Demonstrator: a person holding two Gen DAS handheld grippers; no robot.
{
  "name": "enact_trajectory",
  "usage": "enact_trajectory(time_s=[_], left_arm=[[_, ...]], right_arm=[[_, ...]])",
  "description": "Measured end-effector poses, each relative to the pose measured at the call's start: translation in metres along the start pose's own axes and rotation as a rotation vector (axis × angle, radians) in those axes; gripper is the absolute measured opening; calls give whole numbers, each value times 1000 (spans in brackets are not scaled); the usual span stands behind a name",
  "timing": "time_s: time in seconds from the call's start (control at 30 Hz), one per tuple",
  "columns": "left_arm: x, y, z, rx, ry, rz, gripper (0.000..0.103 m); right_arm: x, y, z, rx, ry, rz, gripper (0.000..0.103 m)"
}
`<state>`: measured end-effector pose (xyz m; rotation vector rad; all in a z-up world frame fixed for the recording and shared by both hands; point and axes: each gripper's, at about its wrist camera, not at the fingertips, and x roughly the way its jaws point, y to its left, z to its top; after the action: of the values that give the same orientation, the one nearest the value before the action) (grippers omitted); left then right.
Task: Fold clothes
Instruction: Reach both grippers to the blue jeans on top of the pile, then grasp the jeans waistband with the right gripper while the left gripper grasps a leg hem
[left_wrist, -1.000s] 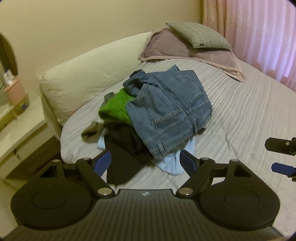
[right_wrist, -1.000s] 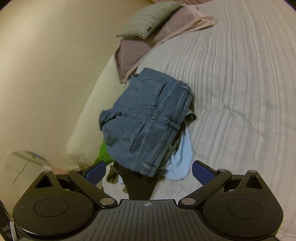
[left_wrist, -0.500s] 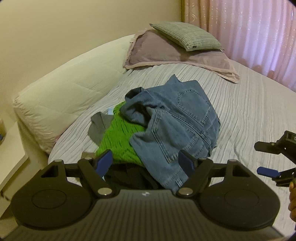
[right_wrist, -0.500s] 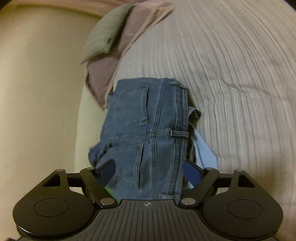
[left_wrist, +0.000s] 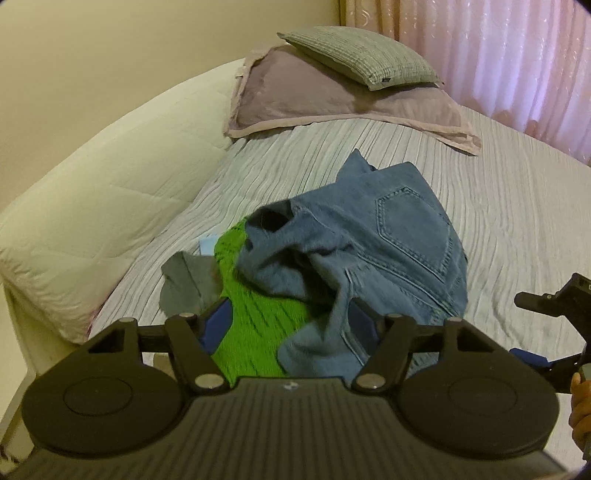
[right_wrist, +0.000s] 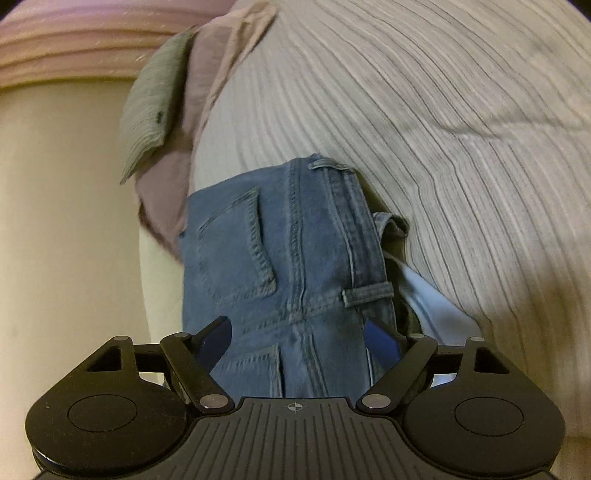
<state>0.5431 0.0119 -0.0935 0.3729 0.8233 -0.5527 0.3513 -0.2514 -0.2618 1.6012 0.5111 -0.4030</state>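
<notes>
Left wrist view shows our left gripper (left_wrist: 290, 325) spread wide, its blue pads either side of a green knit sweater (left_wrist: 255, 325) and crumpled denim jeans (left_wrist: 369, 254), heaped on the grey ribbed bedspread (left_wrist: 498, 221). Our right gripper (right_wrist: 299, 339), likewise released, straddles the jeans' (right_wrist: 295, 258) waistband, a pale blue garment (right_wrist: 439, 314) just beside it.

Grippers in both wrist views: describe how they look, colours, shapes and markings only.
The left gripper and right gripper match: matte black ribbed bodies, each flanked by two round black discs, with angled black link arms on silver pivot pins. Their fingertips carry blue pads. Each body bears a small white crosshair mark at centre. No cables or sleeves show.
</notes>
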Motion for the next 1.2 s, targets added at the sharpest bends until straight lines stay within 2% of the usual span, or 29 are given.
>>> enact_trajectory(time_s=[0.27,0.37,0.4,0.47,0.5,0.53,0.57,0.6,0.67,0.7,0.73,0.87,0.97,1.07,1.2], left_arm=[[51,12,28,74,-8,-62,66],[71,11,34,112,-7,-79,66],[76,10,35,125,-5,-83,66],[84,8,34,150,1,-90,66],[88,7,33,163,4,-93,66],[92,6,32,175,7,-97,66],[96,5,32,187,11,-100,60],[99,4,31,200,14,-104,53],[107,2,30,225,20,-111,15],[111,1,29,237,23,-115,5],[109,2,30,232,15,-116,1],[86,8,32,173,-45,-118,0],[56,4,39,171,-116,-130,0],[18,-8,47,191,-198,-171,0],[-42,-50,54,268,-309,-261,0]], right_arm=[[61,-33,15,121,14,-50,83],[75,-40,15,153,39,-40,81],[77,-40,14,153,49,-35,63],[75,-35,14,124,53,-40,56],[72,-32,15,107,58,-43,50],[67,-27,15,75,60,-57,40],[61,-22,15,41,61,-74,26],[55,-16,14,-2,57,-90,18],[34,-1,12,-82,38,-71,13],[22,8,11,-123,22,-48,12],[11,17,9,-164,8,-27,11],[-39,53,0,-340,-66,85,11],[-86,68,-3,-406,-156,193,10],[-147,76,0,-427,-282,290,10],[-245,78,2,-455,-462,404,10]])
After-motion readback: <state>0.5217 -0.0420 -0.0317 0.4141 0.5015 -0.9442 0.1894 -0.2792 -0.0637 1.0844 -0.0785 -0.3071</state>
